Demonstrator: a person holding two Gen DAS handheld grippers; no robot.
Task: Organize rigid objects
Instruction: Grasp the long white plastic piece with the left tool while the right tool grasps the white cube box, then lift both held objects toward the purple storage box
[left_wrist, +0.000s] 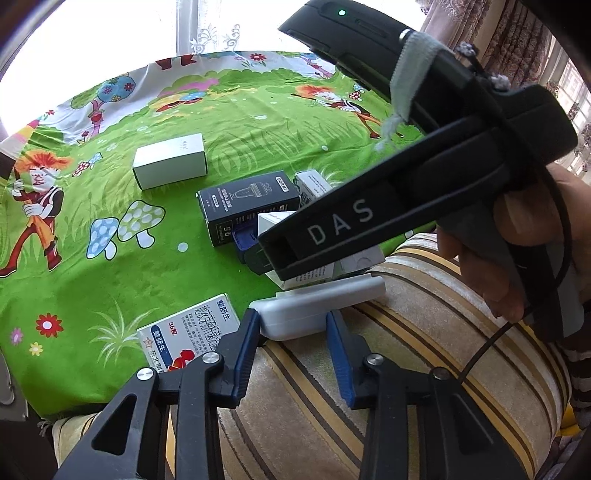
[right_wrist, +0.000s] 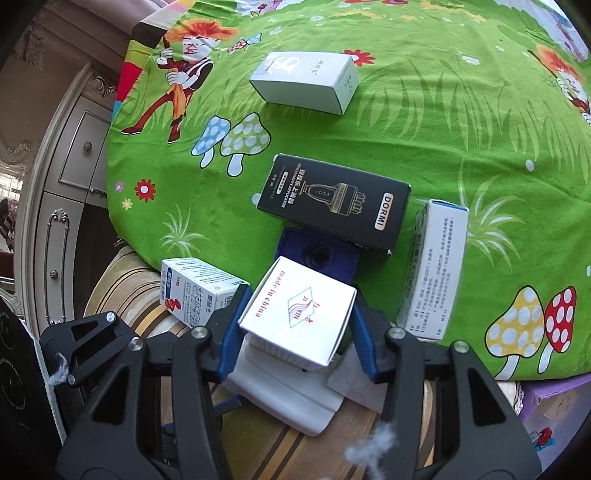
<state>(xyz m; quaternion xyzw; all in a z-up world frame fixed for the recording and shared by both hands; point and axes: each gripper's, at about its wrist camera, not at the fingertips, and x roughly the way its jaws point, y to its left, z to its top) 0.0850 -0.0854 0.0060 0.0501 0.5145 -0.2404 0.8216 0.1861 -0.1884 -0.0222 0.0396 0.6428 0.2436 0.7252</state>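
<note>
Across the desk lies a bright green cartoon cloth (right_wrist: 443, 122) with mushrooms and grass on it, and a striped cushion (left_wrist: 424, 332) sits at its near edge. On the cloth, at about 12 o'clock, rests a white box (right_wrist: 306, 81), well apart from the others. Nearer the middle lies a black DORMI box (right_wrist: 332, 201), and at about 3 o'clock from it a tall white box with blue edges (right_wrist: 432, 273). A red and blue medicine box (right_wrist: 195, 291) lies at about 8 o'clock, half on the cushion.

The right hand-held gripper (right_wrist: 297, 321) squeezes a small white box marked "made in china" (right_wrist: 299, 310) between its blue fingers (right_wrist: 231, 332). A dark blue tray (right_wrist: 295, 243) sits just behind that box.

The left hand-held gripper (left_wrist: 291, 325) has its blue fingers on both sides of a long white case (left_wrist: 317, 302) lying on the cushion. It looks pinched, but the view is poor and I cannot tell for sure.
</note>
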